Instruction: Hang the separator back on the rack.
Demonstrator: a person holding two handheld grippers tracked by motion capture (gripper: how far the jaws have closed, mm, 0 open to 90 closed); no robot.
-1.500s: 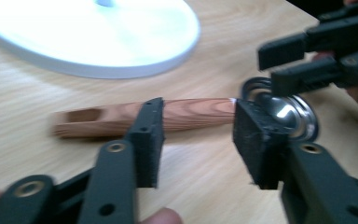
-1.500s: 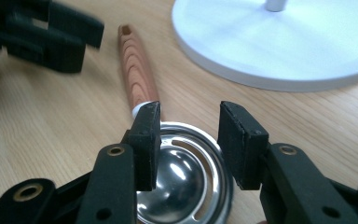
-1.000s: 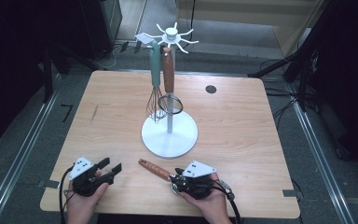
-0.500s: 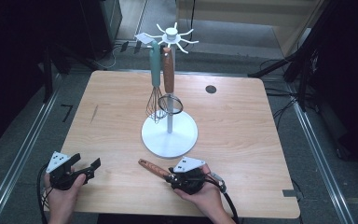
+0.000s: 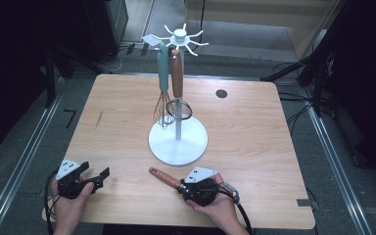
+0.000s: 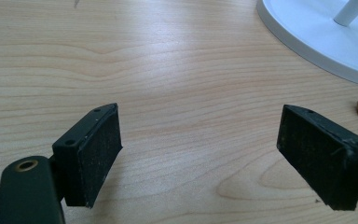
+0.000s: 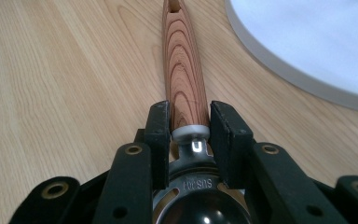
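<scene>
Right gripper point(image 7: 190, 122) has its two black jaws squeezed on the neck of a wooden-handled utensil point(image 7: 182, 65), right where the wood meets a shiny metal collar. They have just been closing a little more on it. The utensil lies flat on the table point(image 5: 254, 127), near the front edge, just beside the white stand point(image 5: 178, 143), and its handle points away from the hand.

It looks light and stiff. The wood is smooth and could slip, and the metal part is smoother yet. I think the neck is a good place to hold, because the collar stops it from sliding out. The hole at the handle's far end is likely for a hook on the stand.

Small letters stamped on the metal look like "SUS304"; part is hard to read.

Left gripper point(image 6: 200, 154) is wide apart with nothing between its jaws. It has just been opening.

A teal whisk point(image 5: 162, 83) and another wooden-handled tool point(image 5: 177, 73) hang on the stand.
</scene>
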